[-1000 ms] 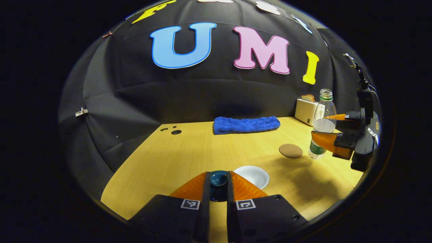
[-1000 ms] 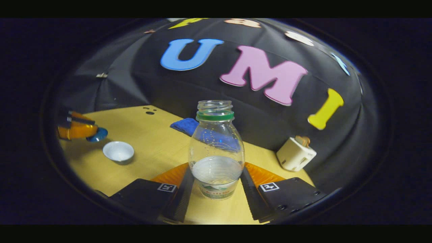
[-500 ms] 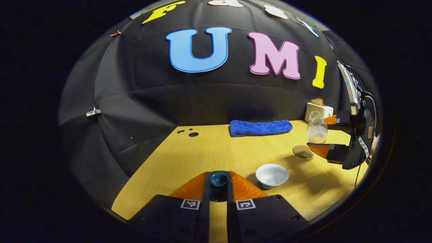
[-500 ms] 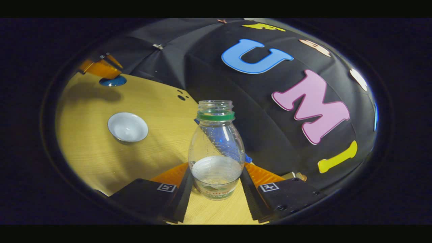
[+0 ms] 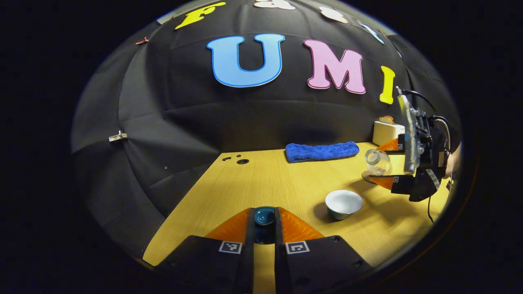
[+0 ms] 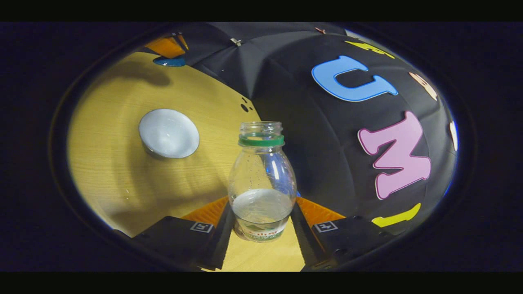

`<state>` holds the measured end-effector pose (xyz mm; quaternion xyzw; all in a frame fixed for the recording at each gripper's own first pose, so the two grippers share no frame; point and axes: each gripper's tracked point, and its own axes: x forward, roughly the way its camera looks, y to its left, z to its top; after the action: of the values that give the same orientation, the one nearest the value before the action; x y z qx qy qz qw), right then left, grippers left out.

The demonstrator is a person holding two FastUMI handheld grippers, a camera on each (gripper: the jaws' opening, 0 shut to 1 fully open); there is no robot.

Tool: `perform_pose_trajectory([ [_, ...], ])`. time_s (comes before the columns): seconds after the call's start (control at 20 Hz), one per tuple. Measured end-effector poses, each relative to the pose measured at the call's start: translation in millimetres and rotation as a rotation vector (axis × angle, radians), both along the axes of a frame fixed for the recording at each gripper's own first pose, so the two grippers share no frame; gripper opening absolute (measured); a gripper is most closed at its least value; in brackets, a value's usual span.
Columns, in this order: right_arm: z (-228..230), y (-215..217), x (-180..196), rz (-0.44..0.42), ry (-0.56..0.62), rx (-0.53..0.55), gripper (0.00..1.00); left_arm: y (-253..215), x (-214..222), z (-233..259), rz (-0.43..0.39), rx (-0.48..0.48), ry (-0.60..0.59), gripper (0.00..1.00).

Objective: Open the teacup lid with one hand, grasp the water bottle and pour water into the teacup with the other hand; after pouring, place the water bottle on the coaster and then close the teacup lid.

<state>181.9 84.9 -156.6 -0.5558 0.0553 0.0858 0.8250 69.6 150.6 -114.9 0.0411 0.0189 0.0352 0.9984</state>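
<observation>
dim booth, lit from above; soft shadows on the table (image 5: 265, 183); strong fisheye bending at edges.

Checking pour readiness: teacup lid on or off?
Off. The teacup stands open on the table, white inside showing; the left gripper holds the blue lid by its knob, away from it.

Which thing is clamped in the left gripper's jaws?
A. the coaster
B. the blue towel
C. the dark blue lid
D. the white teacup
C: in the left gripper view the left gripper is shut on the lid, while the open teacup stands apart on the table.
</observation>
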Motion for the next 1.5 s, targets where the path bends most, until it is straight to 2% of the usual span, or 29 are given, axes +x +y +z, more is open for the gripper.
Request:
perform_pose_trajectory([
  [0.1, -2.9, 4.7, 2.0, 0.008, 0.001, -0.053, 0.70, -2.3, -0.3, -3.0, -0.015, -0.004, 0.000, 0.20],
  [0.15, -4.9, 4.9, 3.4, 0.013, 0.002, -0.082, 0.70, -3.6, 0.2, -3.4, -0.022, -0.007, 0.000, 0.24],
  [0.2, -7.1, 6.1, 4.8, 0.019, 0.005, -0.107, 0.74, -4.0, -0.7, -4.0, -0.026, -0.010, -0.001, 0.24],
  [0.55, -11.6, 21.9, 12.6, 0.096, 0.007, -0.257, 0.74, 2.7, -3.6, -6.6, -0.017, -0.038, -0.005, 0.24],
  [0.6, -12.1, 25.1, 13.0, 0.113, 0.004, -0.281, 0.73, 3.0, -3.7, -7.2, -0.015, -0.045, -0.003, 0.21],
  [0.7, -11.0, 31.6, 14.4, 0.142, -0.005, -0.328, 0.70, 4.1, -6.2, -7.8, -0.010, -0.050, -0.002, 0.24],
  [0.8, -13.7, 33.2, 15.2, 0.156, -0.005, -0.358, 0.73, 6.5, -7.8, -8.3, -0.004, -0.055, -0.002, 0.24],
  [0.95, -9.3, 33.2, 16.9, 0.178, -0.022, -0.416, 0.74, 5.1, -10.6, -8.4, -0.005, -0.065, -0.003, 0.24],
  [1.0, -8.3, 33.1, 17.6, 0.186, -0.026, -0.436, 0.73, 5.4, -10.6, -9.4, -0.005, -0.066, -0.003, 0.21],
  [1.1, -6.9, 34.0, 20.9, 0.203, -0.034, -0.488, 0.73, 4.1, -10.0, -10.6, -0.005, -0.066, -0.002, 0.24],
  [1.15, -6.9, 34.4, 21.9, 0.212, -0.036, -0.513, 0.73, 4.2, -10.7, -11.7, -0.004, -0.068, -0.002, 0.21],
  [1.35, -12.0, 37.5, 24.0, 0.249, -0.022, -0.569, 0.74, 5.9, -12.8, -14.5, 0.009, -0.059, 0.000, 0.24],
  [1.4, -12.1, 37.7, 24.2, 0.252, -0.021, -0.577, 0.70, 9.1, -12.8, -15.1, 0.017, -0.049, 0.000, 0.24],
  [1.45, -11.5, 38.3, 23.8, 0.258, -0.019, -0.586, 0.74, 11.6, -13.7, -13.9, 0.025, -0.046, -0.001, 0.28],
  [1.5, -9.1, 38.7, 23.5, 0.265, -0.021, -0.598, 0.74, 12.7, -15.1, -12.7, 0.034, -0.050, -0.006, 0.24],
])
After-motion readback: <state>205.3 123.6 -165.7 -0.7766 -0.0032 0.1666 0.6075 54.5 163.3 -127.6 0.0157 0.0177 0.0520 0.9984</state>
